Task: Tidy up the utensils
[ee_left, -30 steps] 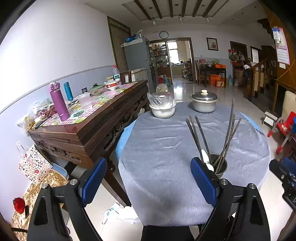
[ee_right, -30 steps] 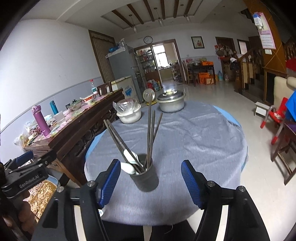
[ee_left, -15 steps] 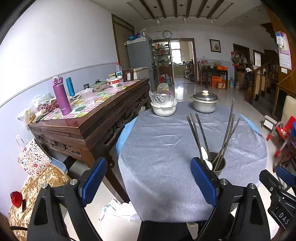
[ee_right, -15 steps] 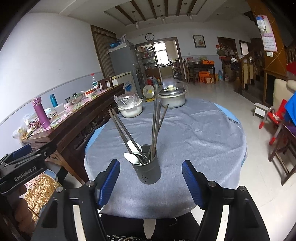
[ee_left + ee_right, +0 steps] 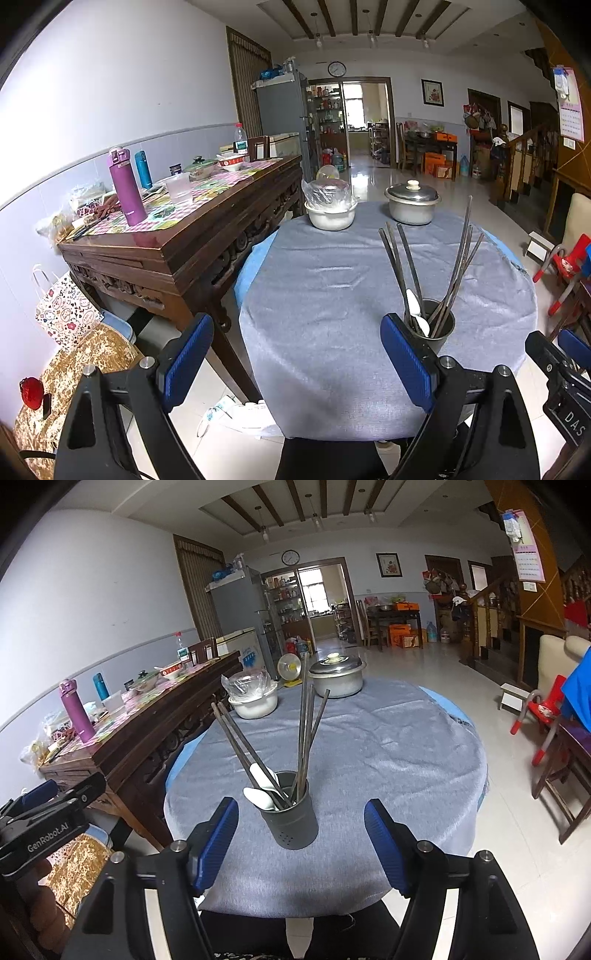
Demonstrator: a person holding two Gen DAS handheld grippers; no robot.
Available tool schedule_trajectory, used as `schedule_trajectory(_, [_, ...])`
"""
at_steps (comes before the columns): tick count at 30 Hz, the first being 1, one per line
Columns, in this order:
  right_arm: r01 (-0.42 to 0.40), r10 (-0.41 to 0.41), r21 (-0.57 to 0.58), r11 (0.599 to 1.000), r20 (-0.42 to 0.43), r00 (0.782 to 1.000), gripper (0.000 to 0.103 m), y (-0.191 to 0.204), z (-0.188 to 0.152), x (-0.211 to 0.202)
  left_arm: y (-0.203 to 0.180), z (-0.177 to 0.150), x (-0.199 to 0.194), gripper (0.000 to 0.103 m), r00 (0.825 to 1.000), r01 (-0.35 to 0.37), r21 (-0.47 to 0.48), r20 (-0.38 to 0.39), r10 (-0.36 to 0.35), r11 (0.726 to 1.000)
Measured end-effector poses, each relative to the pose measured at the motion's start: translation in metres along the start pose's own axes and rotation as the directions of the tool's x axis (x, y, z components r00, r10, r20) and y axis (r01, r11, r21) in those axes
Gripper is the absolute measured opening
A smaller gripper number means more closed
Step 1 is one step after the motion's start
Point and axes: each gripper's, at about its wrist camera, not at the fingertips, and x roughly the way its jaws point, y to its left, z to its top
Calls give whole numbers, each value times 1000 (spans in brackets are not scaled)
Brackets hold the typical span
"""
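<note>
- The utensil holder (image 5: 290, 812), a dark cup bristling with chopsticks (image 5: 304, 723) and white spoons (image 5: 260, 786), stands near the front edge of the round table (image 5: 406, 746), on its grey cloth.
- Over the last second I see almost nothing changed: both views have drifted slightly, and the holder with its contents sits just as it did, so no sorting has begun by my reading.
- My right gripper (image 5: 301, 840) hovers with jaws released, the holder framed between them but untouched.
- My left gripper (image 5: 295, 356) is also spread wide and empty, over the front-left edge of the table.
- Only the right view shows the holder whole; in the left view my own blue pad hides its base.
- The left view alone shows the floor litter under the table's front edge.
</note>
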Motion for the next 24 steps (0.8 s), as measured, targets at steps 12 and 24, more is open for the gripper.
schedule_trajectory(12, [-7, 7, 0, 1000, -9, 1000, 74, 3, -5, 2, 3, -5, 2, 92, 1000, -2, -2, -7, 2, 1000])
schedule_trajectory(24, [-16, 16, 6, 1000, -18, 1000, 74, 5, -10, 3, 4, -9, 3, 92, 1000, 5, 1, -15, -5, 1000])
